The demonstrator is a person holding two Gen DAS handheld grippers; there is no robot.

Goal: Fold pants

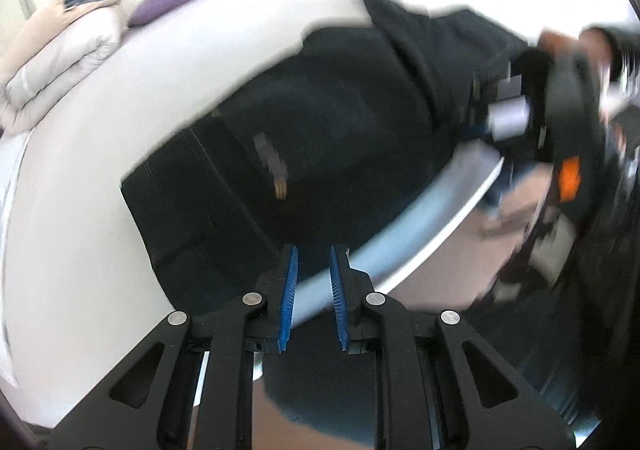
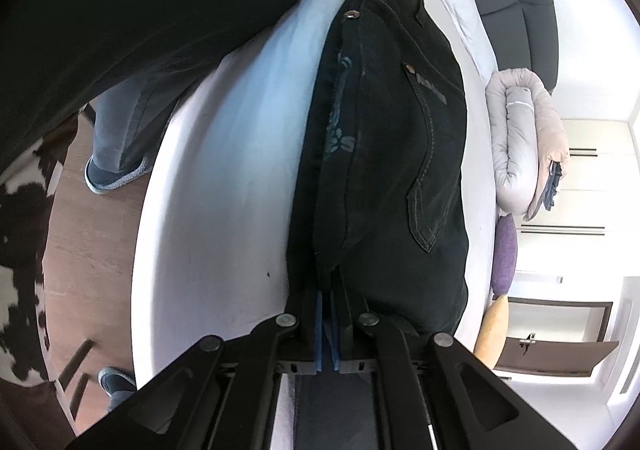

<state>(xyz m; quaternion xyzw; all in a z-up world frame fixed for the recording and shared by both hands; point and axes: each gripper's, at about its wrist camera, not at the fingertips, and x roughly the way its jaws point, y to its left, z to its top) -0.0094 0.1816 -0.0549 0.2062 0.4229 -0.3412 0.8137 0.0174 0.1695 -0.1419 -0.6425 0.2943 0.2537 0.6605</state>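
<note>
Both tools are matte black plastic. The left gripper [image 1: 314,250] has two slim fingers lined with ribbed blue pads [image 1: 289,296], carried on linkage bars pinned by round silver rivets [image 1: 252,298], with triangular cut-outs in the outer arms. The right gripper [image 2: 327,294] has the same build: blue pads, silver rivets, black bars. From the left wrist its body appears blurred, with an orange patch [image 1: 570,178]. The person wears a black sleeve [image 2: 132,10], grey trousers [image 2: 120,122] and grey slippers [image 2: 114,178].

No readable text; only blurred pale print inside the pants [image 2: 340,122] waistband.
</note>
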